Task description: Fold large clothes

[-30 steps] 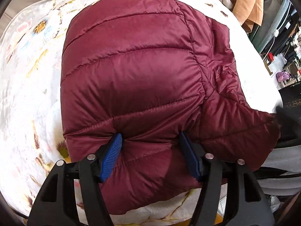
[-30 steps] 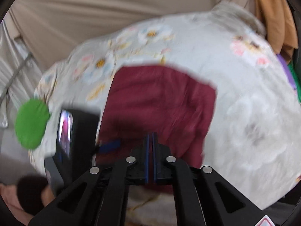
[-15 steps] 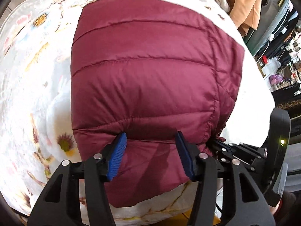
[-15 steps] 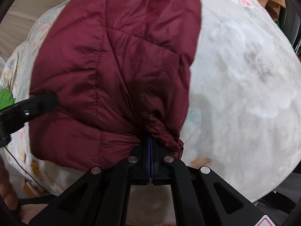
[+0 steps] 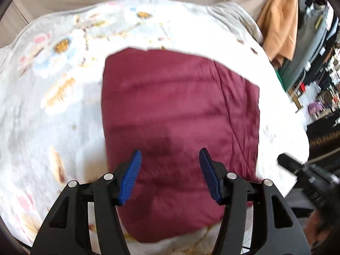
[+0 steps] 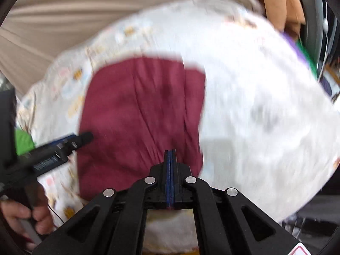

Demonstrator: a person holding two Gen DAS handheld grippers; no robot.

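A maroon quilted puffer jacket point(image 5: 178, 127) lies folded into a compact rectangle on a white floral blanket point(image 5: 53, 106). My left gripper point(image 5: 170, 165) is open and hovers above the jacket's near edge, holding nothing. In the right wrist view the jacket point(image 6: 138, 116) lies ahead, and my right gripper point(image 6: 170, 161) is shut with its blue pads together and nothing between them, raised above the jacket's near right edge. The left gripper point(image 6: 80, 138) shows at the left there. Both views are motion-blurred.
The blanket covers a bed point(image 6: 265, 116). An orange-brown garment point(image 5: 278, 21) hangs at the back right. A beige wall or curtain point(image 6: 85, 10) runs behind. A green object point(image 6: 22, 141) sits at the left bed edge. Cluttered shelves point(image 5: 318, 74) stand at the right.
Both grippers have lifted up and back from the jacket. The right gripper has let go of the jacket's corner. The jacket now lies flat and folded.
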